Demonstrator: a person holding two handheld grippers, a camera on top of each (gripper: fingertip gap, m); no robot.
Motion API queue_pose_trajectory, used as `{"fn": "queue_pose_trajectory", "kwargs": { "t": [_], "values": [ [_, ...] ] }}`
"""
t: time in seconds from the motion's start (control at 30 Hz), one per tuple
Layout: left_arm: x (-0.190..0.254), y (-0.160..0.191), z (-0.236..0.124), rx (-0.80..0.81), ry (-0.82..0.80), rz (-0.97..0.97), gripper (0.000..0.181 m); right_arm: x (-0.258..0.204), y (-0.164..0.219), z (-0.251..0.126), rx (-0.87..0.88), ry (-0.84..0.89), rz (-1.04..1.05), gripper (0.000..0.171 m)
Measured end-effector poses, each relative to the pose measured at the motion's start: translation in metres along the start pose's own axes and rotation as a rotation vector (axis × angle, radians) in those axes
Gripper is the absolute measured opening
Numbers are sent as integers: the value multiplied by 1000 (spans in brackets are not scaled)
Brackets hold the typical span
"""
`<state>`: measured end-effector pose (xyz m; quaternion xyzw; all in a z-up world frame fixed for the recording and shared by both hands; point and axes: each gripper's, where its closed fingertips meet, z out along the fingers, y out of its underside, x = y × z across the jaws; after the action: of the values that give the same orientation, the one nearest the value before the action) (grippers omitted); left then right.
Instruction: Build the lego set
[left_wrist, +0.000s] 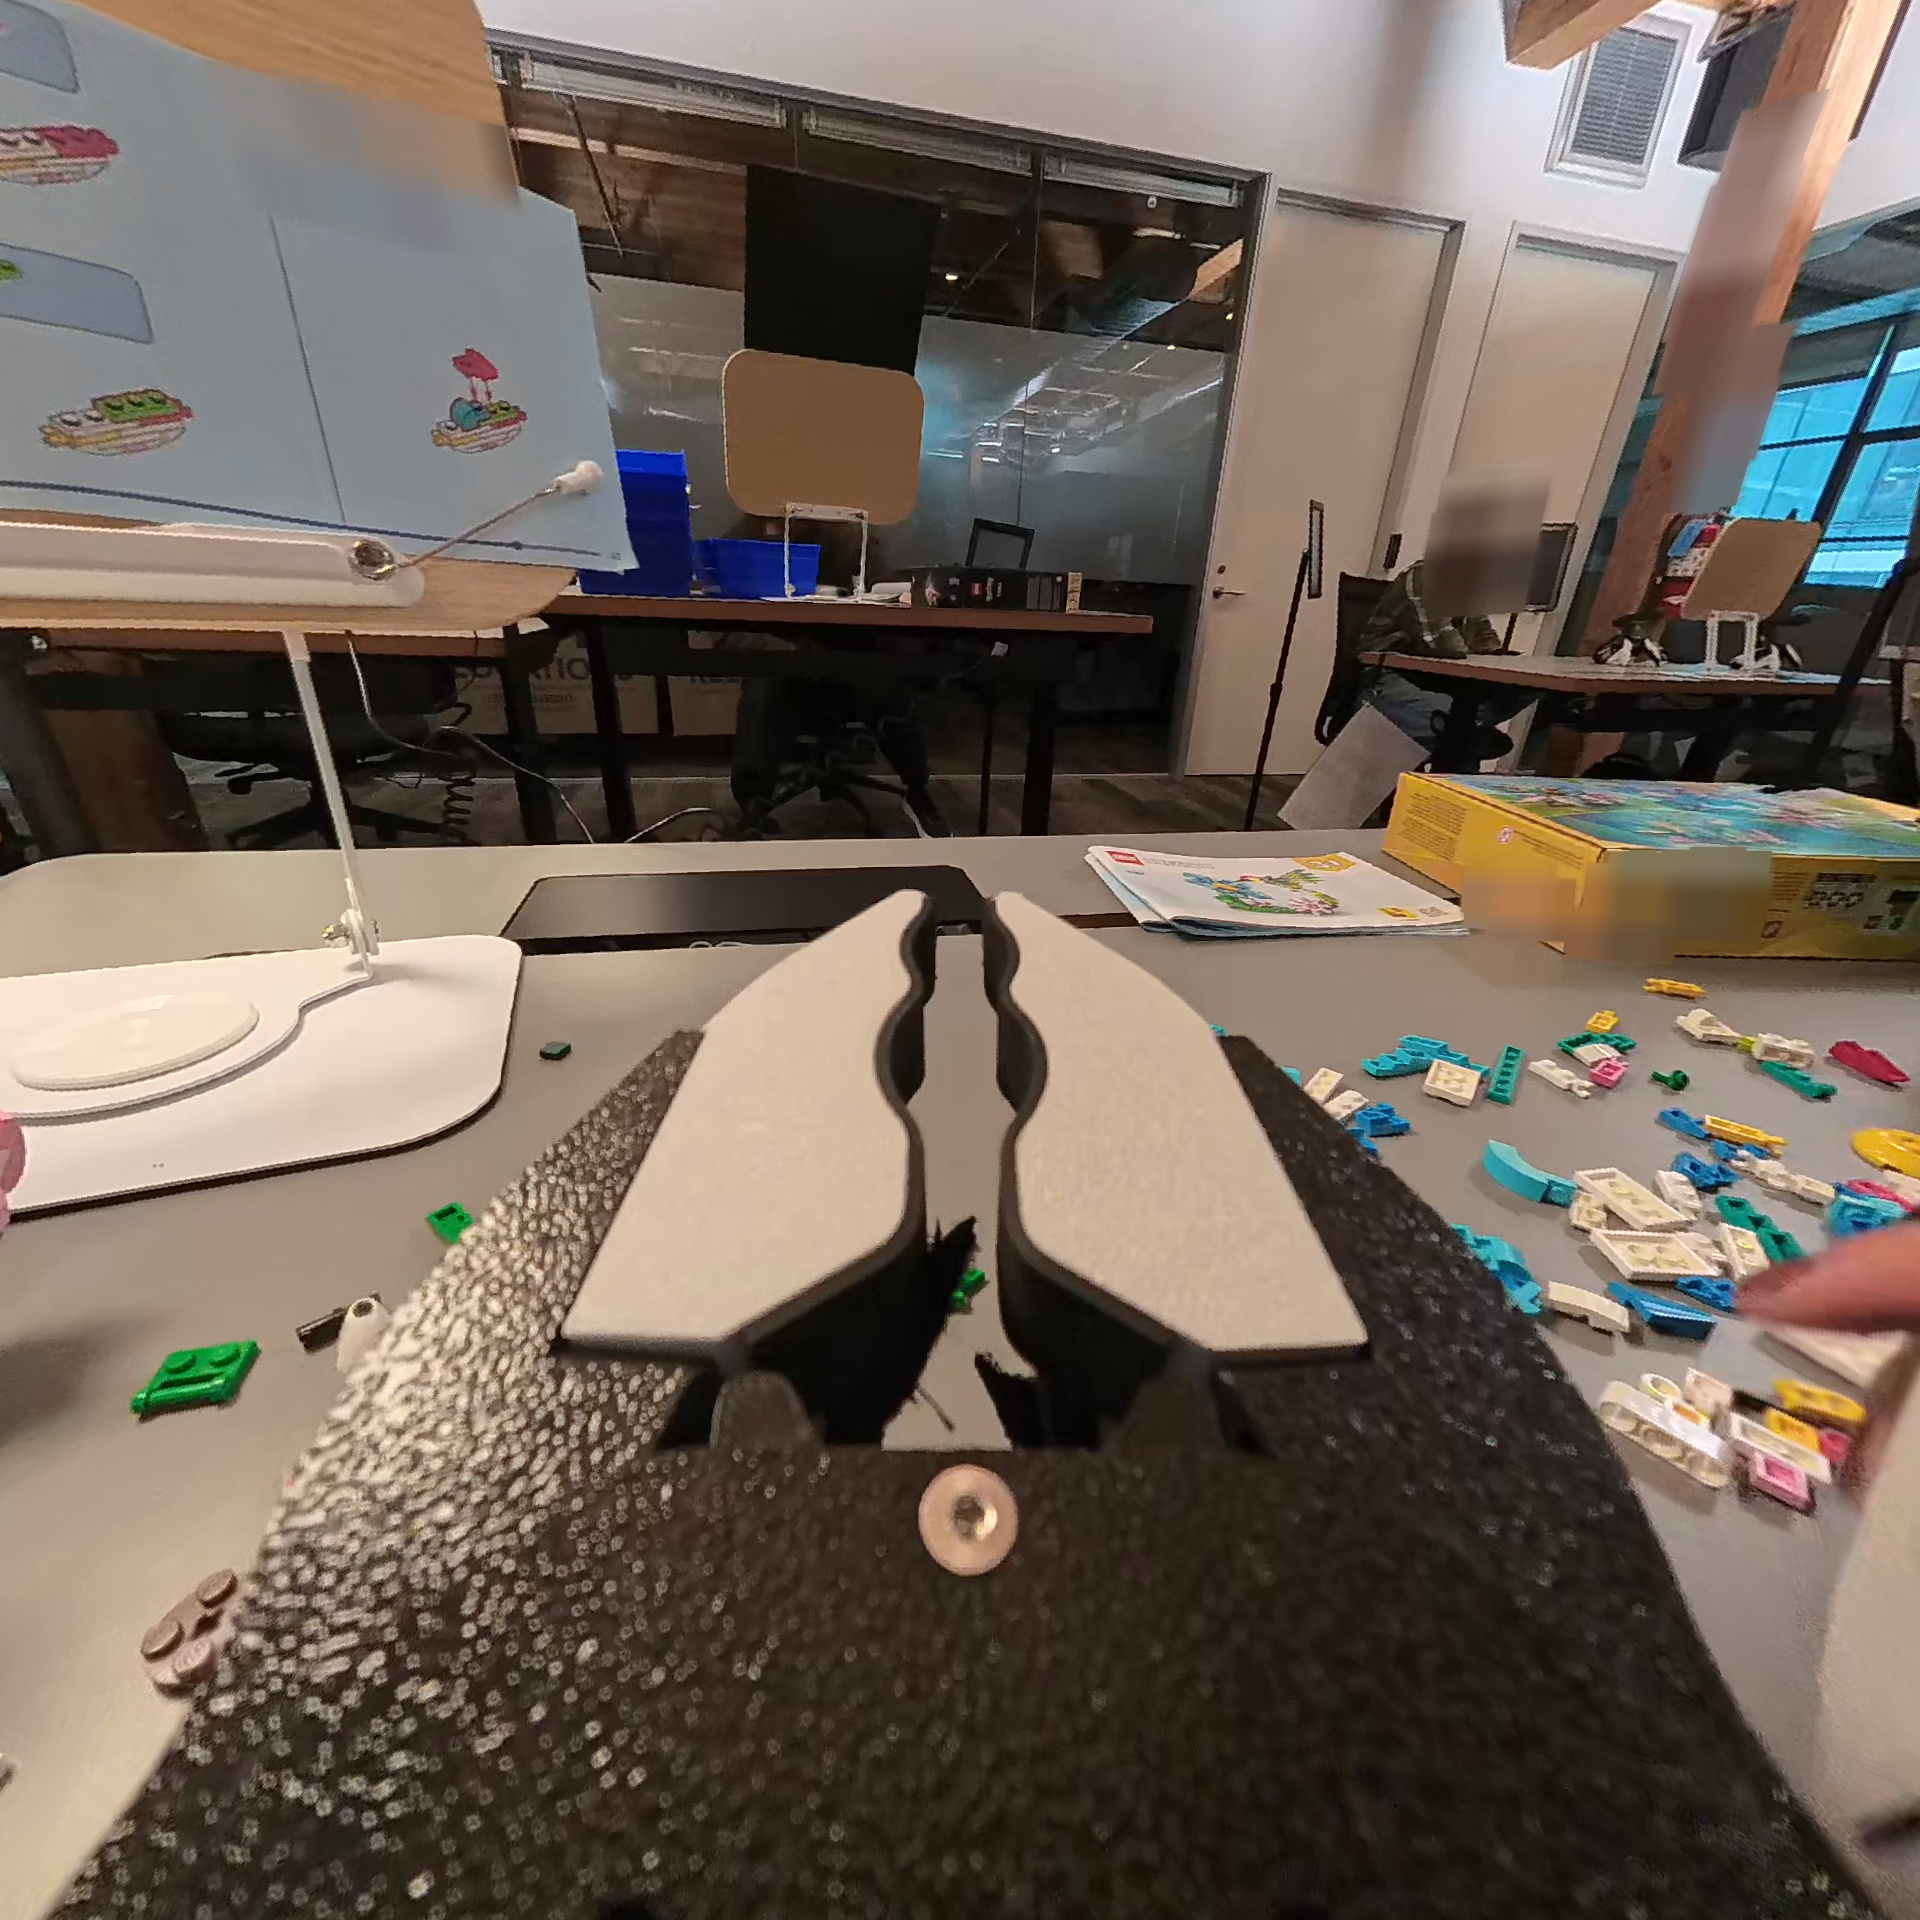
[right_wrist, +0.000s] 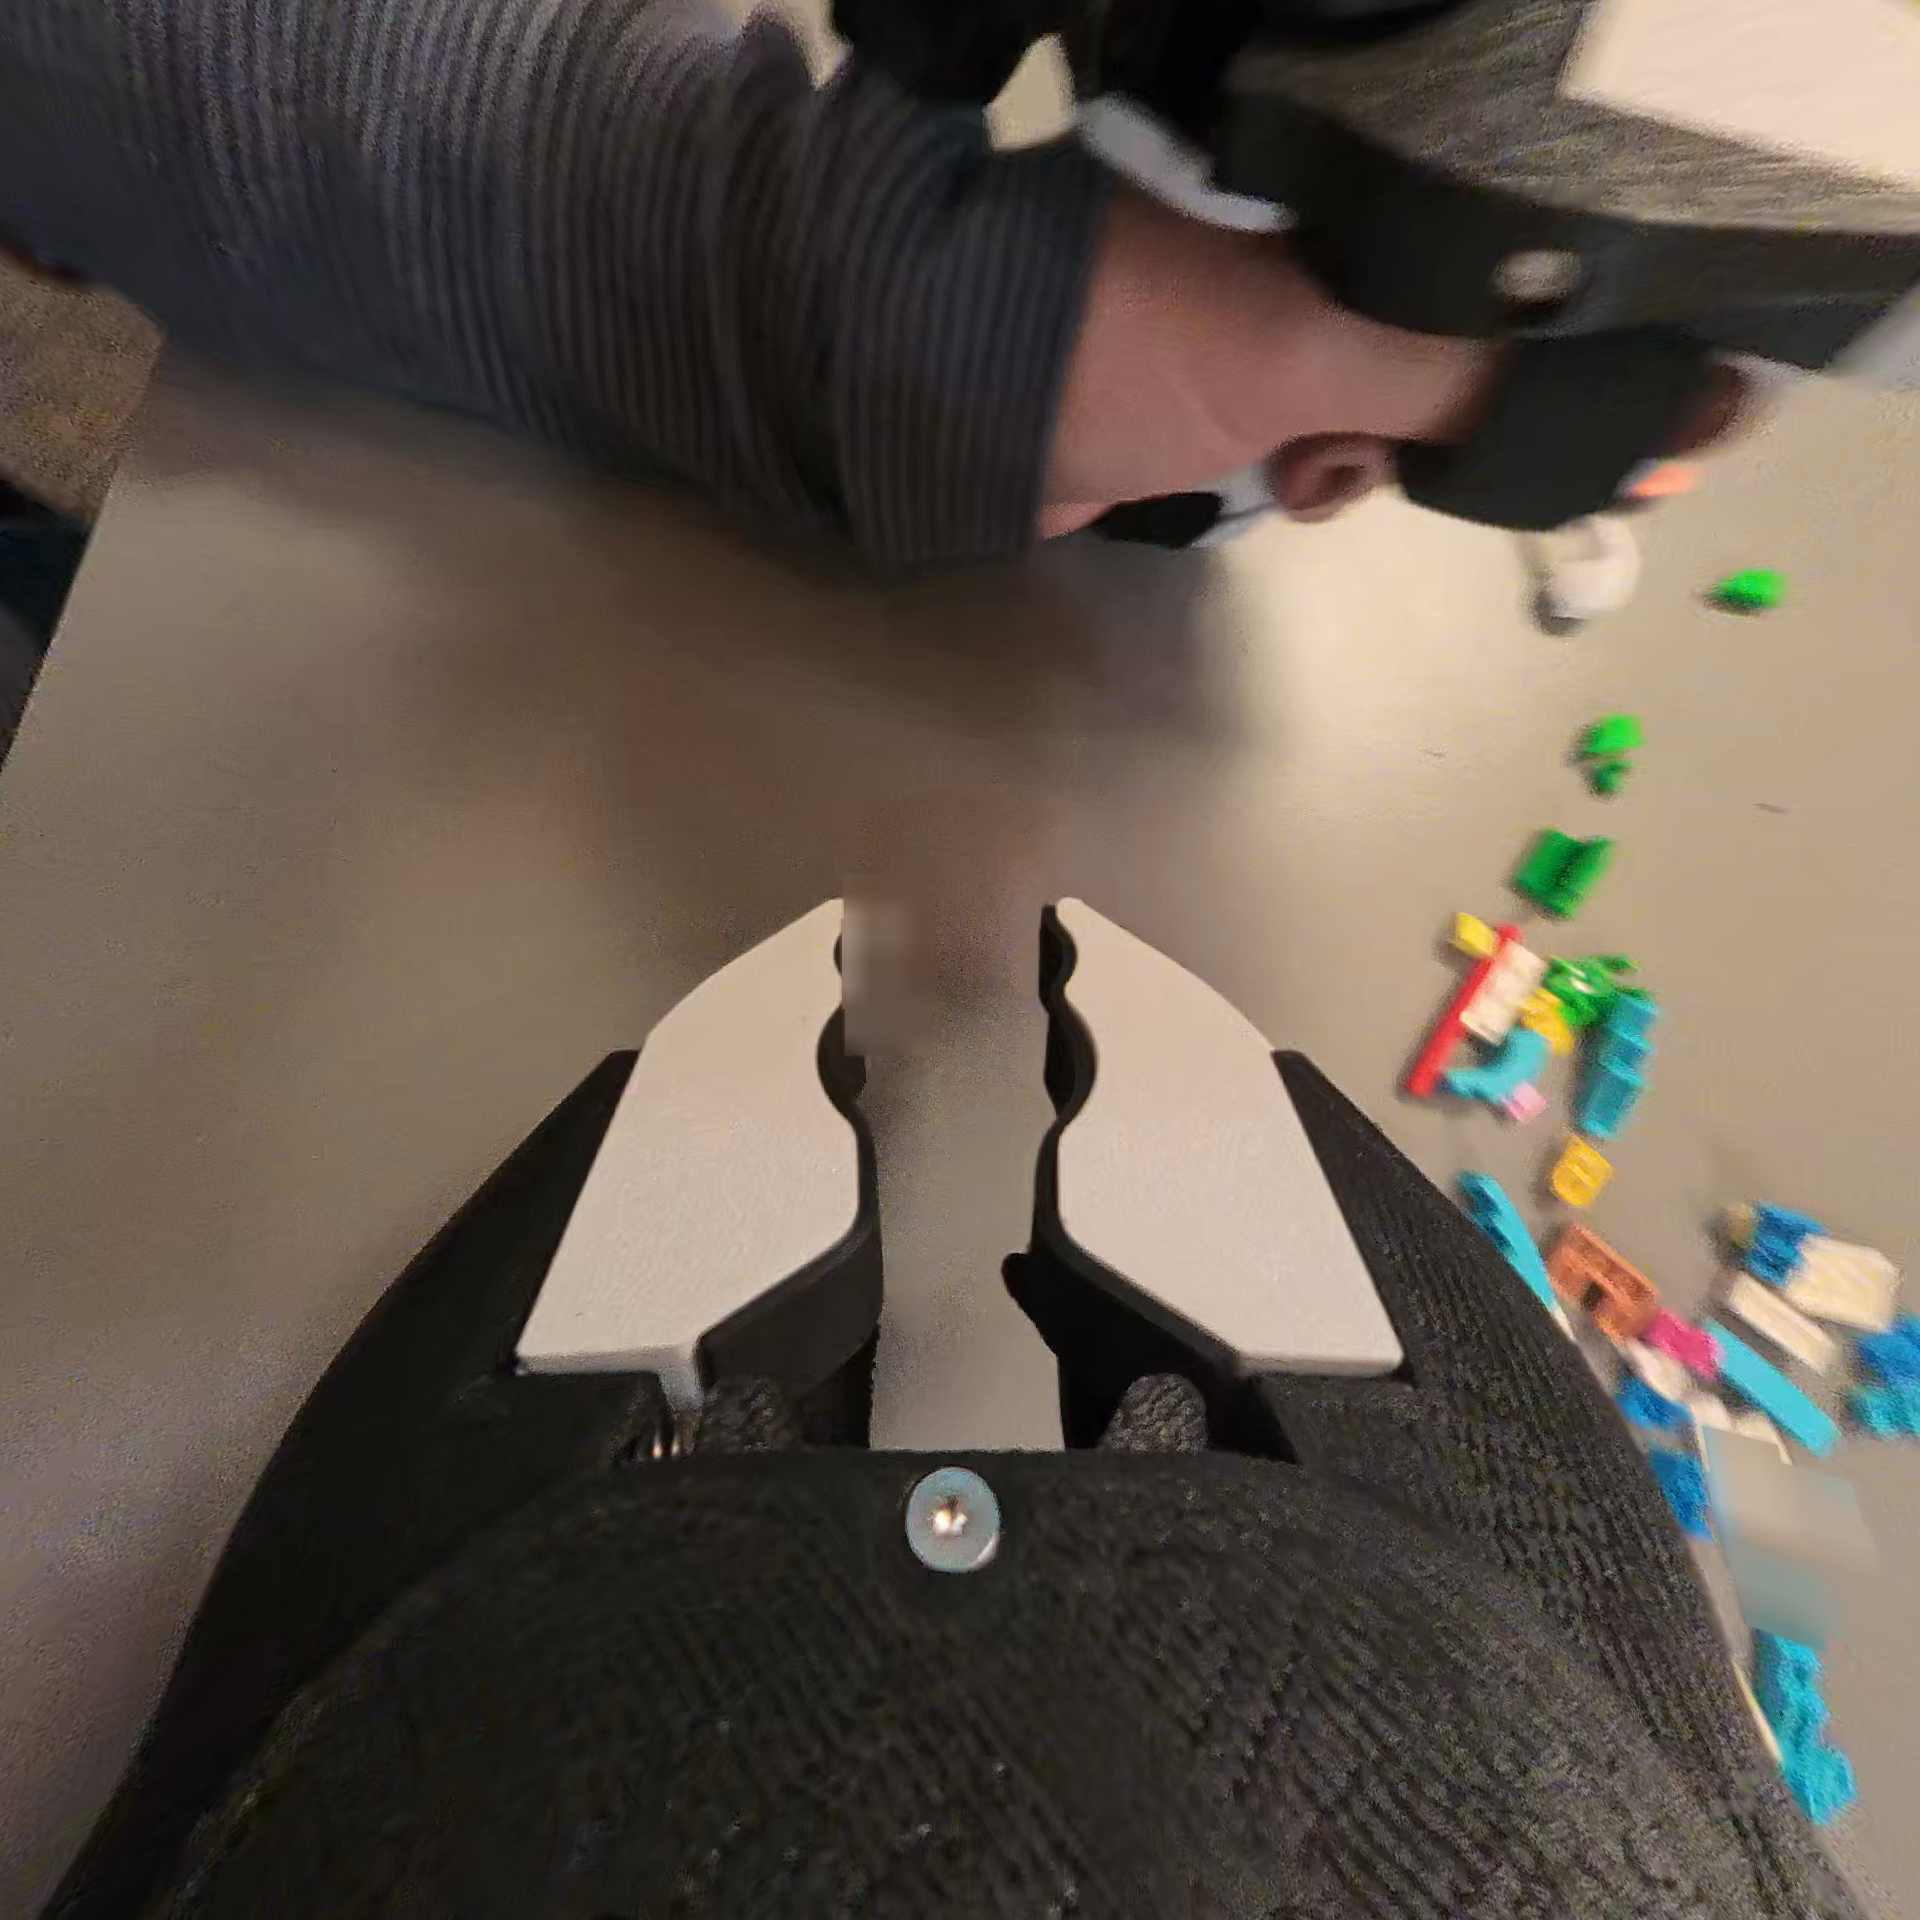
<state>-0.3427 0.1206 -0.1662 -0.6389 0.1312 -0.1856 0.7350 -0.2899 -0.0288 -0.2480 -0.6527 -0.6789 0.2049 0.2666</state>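
On the grey desk (left_wrist: 1195, 997), the left gripper (left_wrist: 958, 925) hovers with its jaws nearly closed, only a narrow gap between the tips and nothing held. Loose lego pieces (left_wrist: 1662, 1216) in white, blue, teal, yellow and pink lie scattered to the right of this gripper; a green plate (left_wrist: 195, 1374) and a few small pieces lie to its left. Beyond the gripper, to the right, sit an instruction booklet (left_wrist: 1273, 894) and a yellow lego box (left_wrist: 1662, 862). A white stand (left_wrist: 249, 1049) to the gripper's left holds an open instruction page (left_wrist: 301, 353). The right gripper (right_wrist: 943, 914) points at bare desk with jaws apart, empty; a striped sleeve (right_wrist: 582, 270) crosses beyond it.
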Motion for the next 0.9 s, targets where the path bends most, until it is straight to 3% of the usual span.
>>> {"fn": "queue_pose_trajectory", "kwargs": {
  "t": [0.03,0.2,0.4,0.53,0.73,0.9],
  "values": [
    [-1,0,0,1,-1,-10,8,6,1,-11,42,52,21,30],
    [-3,0,0,3,-1,-36,8,32,40,-73,139,247,196,30],
    [-6,-2,-1,12,-13,-49,8,45,138,-141,-75,443,381,27],
    [-10,-3,-2,17,-21,-62,8,41,176,-173,-158,536,433,25],
    [-7,0,0,3,-8,-73,7,31,193,-186,-140,541,520,22],
    [-4,2,1,-7,4,-68,7,31,173,-158,-65,486,477,18]
  ]
}}
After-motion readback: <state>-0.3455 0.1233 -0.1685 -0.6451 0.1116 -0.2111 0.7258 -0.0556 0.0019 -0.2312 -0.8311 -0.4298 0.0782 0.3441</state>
